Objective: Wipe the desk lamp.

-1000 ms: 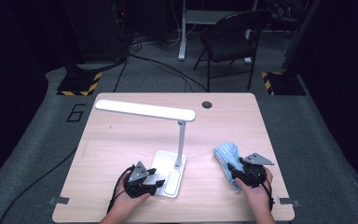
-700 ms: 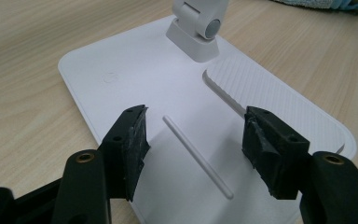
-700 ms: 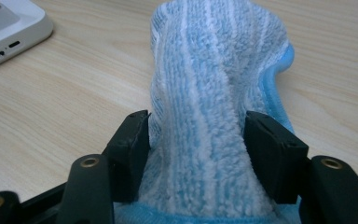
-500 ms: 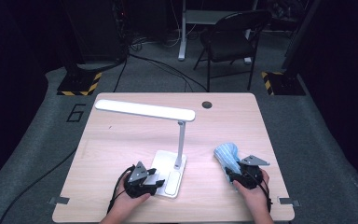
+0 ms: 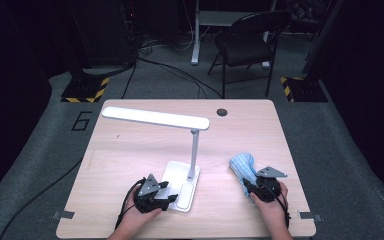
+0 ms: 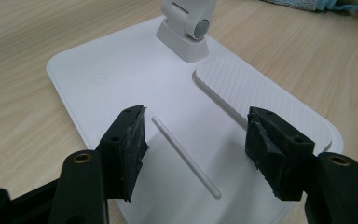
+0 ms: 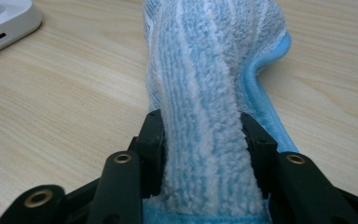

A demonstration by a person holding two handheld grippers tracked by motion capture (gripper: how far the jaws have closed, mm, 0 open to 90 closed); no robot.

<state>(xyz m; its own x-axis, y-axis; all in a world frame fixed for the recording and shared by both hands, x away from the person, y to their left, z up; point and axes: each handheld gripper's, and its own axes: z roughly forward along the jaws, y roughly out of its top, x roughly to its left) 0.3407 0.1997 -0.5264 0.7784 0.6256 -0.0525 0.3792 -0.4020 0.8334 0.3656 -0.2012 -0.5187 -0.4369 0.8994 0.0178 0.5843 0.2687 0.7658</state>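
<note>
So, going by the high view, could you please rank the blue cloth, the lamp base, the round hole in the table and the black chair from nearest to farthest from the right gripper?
1. Blue cloth, pinched between the right gripper's jaws.
2. Lamp base, to its left.
3. Round hole, near the table's far edge.
4. Black chair, on the floor beyond the table.

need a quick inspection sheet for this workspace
surface: wooden table, round hole near its far edge
job's things: blue striped cloth; white lamp, its base on the table
clutter: nothing seen
grippers: left gripper open over the base; right gripper has just been closing, jaws now pressing the cloth between them
cables: black cable on the floor at left; more by the far wall
surroundings: dark room, folding chair, grey carpet with striped markers
</note>
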